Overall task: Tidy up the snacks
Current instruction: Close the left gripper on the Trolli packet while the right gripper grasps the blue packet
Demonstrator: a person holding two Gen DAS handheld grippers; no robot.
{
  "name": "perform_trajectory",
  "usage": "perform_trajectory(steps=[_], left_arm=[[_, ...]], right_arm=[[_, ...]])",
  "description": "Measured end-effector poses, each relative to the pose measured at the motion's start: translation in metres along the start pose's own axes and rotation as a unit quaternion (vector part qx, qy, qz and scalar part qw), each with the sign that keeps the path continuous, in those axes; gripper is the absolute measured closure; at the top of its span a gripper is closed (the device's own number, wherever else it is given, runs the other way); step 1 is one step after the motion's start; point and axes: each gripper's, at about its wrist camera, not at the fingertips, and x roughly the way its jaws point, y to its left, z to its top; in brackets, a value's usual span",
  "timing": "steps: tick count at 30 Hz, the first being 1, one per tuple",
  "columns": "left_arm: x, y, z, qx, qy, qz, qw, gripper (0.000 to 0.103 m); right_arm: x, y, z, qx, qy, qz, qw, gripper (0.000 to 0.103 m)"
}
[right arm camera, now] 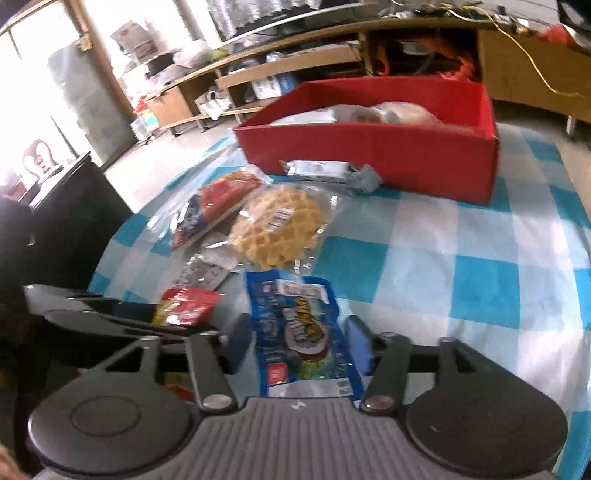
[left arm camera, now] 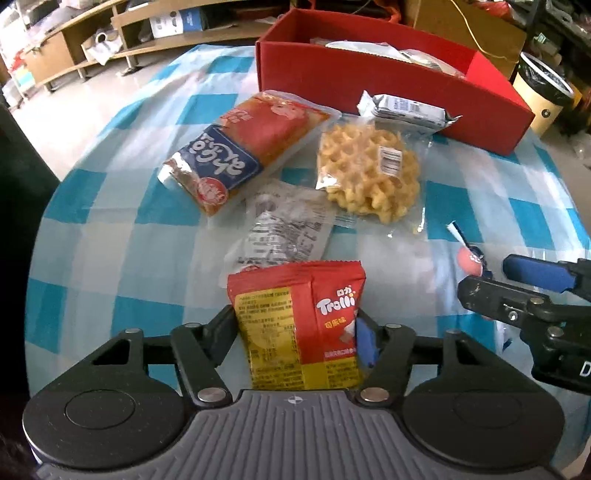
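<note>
My left gripper (left arm camera: pixel 297 332) pinches a red Trolli pack (left arm camera: pixel 299 325), pads against both its sides, the pack upright between them. My right gripper (right arm camera: pixel 301 343) has a blue pack (right arm camera: pixel 299 332) between its fingers; the left finger meets the pack's edge, but I cannot tell whether the right pad (right arm camera: pixel 357 345) presses it. Both sit over the blue-checked cloth (left arm camera: pixel 110 258). Just past the Trolli pack lies a clear wrapper (left arm camera: pixel 284 225), then a waffle (left arm camera: pixel 369 173) in clear film beside a red-and-blue bag (left arm camera: pixel 243 151). Behind the waffle a silver bar (left arm camera: pixel 402 109) lies against the front wall of the red box (left arm camera: pixel 369 77), which holds a few packs already. Shelves (left arm camera: pixel 92 33) stand beyond the table.
</note>
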Motion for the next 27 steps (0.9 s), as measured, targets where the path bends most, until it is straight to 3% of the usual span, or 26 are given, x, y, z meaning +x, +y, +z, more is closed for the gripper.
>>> perform_trajectory(steps=[5, 9, 15, 18, 21, 24, 26, 27], left_arm=[[-0.001, 0.016, 0.000, -0.015, 0.007, -0.005, 0.9999, 0.034], [-0.002, 0.026, 0.000, -0.027, 0.010, -0.022, 0.9993, 0.034], [-0.003, 0.023, -0.002, -0.011, 0.013, -0.023, 0.9996, 0.032], [-0.002, 0.026, -0.002, -0.016, 0.014, -0.030, 0.9993, 0.031], [-0.002, 0.026, -0.001, -0.015, 0.013, -0.031, 0.9993, 0.031], [-0.001, 0.025, -0.002, -0.010, 0.012, -0.032, 0.9994, 0.027], [0.000, 0.023, -0.002, -0.005, 0.012, -0.031, 0.9994, 0.025], [0.000, 0.021, -0.003, -0.002, 0.012, -0.026, 0.9996, 0.030]], right_arm=[[0.015, 0.005, -0.002, -0.004, 0.023, 0.012, 1.000, 0.038], [0.023, 0.011, -0.004, -0.017, 0.031, 0.020, 0.999, 0.022], [0.029, 0.016, 0.001, -0.031, 0.048, 0.006, 0.998, 0.016], [0.033, 0.013, 0.006, -0.038, 0.078, 0.036, 0.996, 0.002], [0.034, 0.006, 0.010, -0.032, 0.090, 0.054, 0.994, 0.002], [0.032, -0.004, 0.014, 0.012, 0.095, 0.043, 0.994, 0.002], [0.033, 0.001, 0.014, -0.004, 0.099, 0.035, 0.995, 0.002], [0.035, 0.009, 0.013, -0.021, 0.100, 0.017, 0.995, 0.002]])
